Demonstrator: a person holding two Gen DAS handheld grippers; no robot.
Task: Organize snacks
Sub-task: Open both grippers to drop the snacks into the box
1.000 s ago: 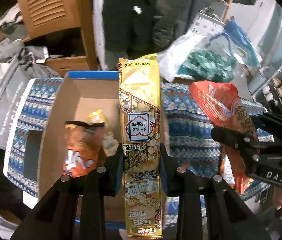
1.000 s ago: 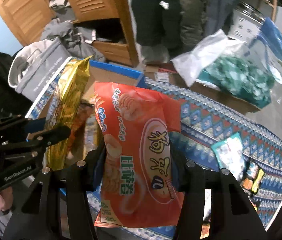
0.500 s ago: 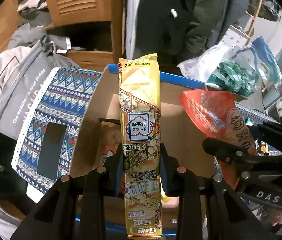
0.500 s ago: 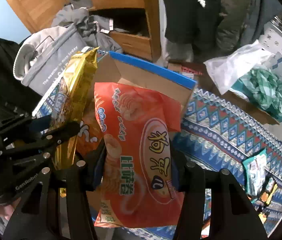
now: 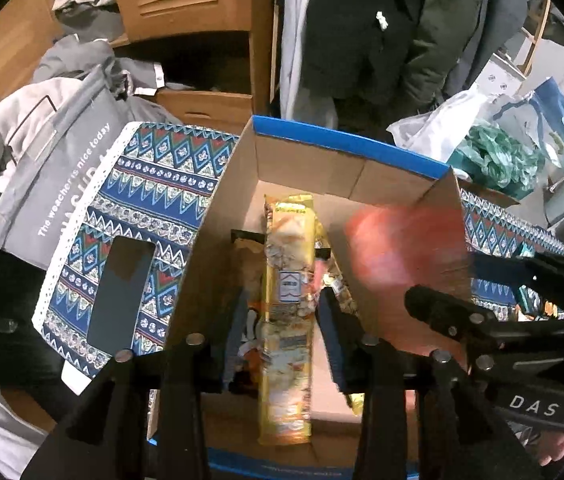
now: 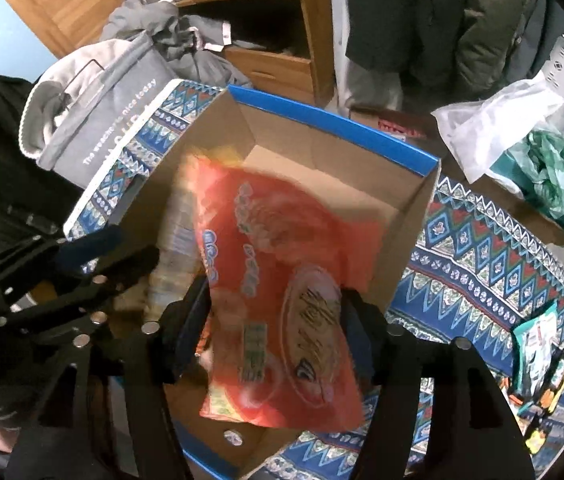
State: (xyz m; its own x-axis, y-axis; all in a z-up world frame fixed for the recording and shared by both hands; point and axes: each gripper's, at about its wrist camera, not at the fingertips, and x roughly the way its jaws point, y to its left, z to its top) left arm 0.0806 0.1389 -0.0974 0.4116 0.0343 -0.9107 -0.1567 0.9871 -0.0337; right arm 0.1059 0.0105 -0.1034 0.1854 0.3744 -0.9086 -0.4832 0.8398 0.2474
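Note:
An open cardboard box with a blue rim point(image 5: 346, 146) point(image 6: 334, 122) stands on the patterned cloth. My left gripper point(image 5: 282, 336) is open above the box; the long yellow snack pack point(image 5: 288, 320) drops free between its spread fingers, over an orange bag point(image 5: 250, 320) lying inside. My right gripper point(image 6: 276, 336) is open too; the blurred orange-red snack bag point(image 6: 282, 300) falls between its fingers into the box. That bag shows as a red blur in the left wrist view point(image 5: 406, 248), beside the right gripper point(image 5: 482, 320).
A dark phone point(image 5: 120, 292) lies on the cloth left of the box. A grey bag point(image 5: 42, 168) sits at the far left. More snack packs point(image 6: 538, 356) lie on the cloth at right. Plastic bags point(image 6: 542, 152) and a wardrobe stand behind.
Both grippers moved over the box and opened. The yellow pack and the orange-red bag left the fingers and are dropping into the box.

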